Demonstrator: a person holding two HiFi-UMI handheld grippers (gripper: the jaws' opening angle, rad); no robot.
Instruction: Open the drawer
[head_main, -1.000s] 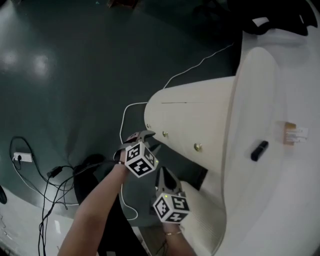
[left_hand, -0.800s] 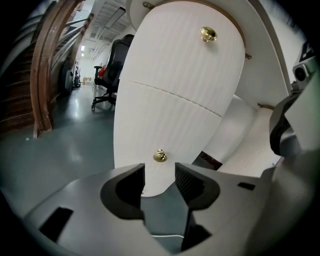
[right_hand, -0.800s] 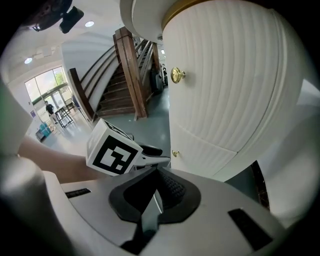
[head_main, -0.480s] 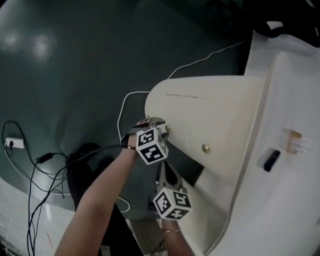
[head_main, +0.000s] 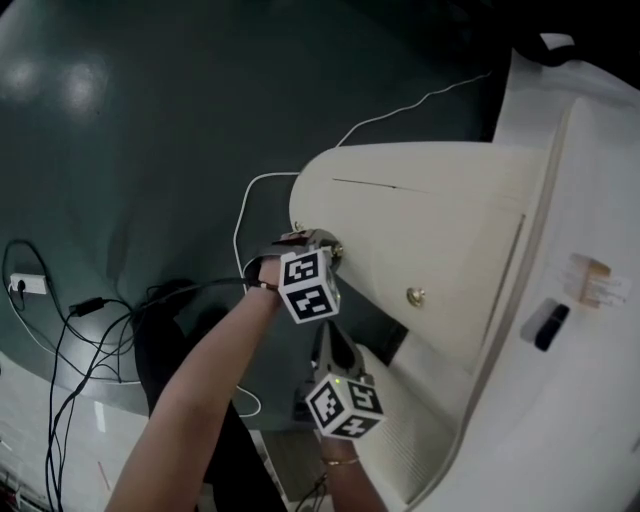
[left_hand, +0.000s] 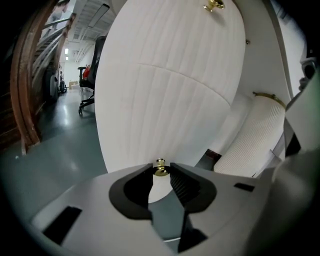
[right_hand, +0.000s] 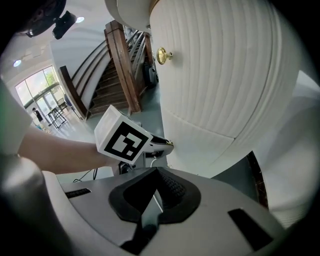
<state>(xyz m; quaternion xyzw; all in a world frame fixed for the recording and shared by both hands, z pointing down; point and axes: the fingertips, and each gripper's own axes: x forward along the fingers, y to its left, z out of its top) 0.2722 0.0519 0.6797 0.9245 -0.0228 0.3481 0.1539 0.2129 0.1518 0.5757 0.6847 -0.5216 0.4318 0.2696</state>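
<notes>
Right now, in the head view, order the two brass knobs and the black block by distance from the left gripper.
1. Left brass knob, between the left gripper's jaws, which have just been closing.
2. Right brass knob, further right.
3. Black block, far right.

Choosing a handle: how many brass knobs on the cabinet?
3 knobs: one between the left gripper's jaws, which have just been closing, one nearer the cabinet top, one lowest. More may be hidden.
</notes>
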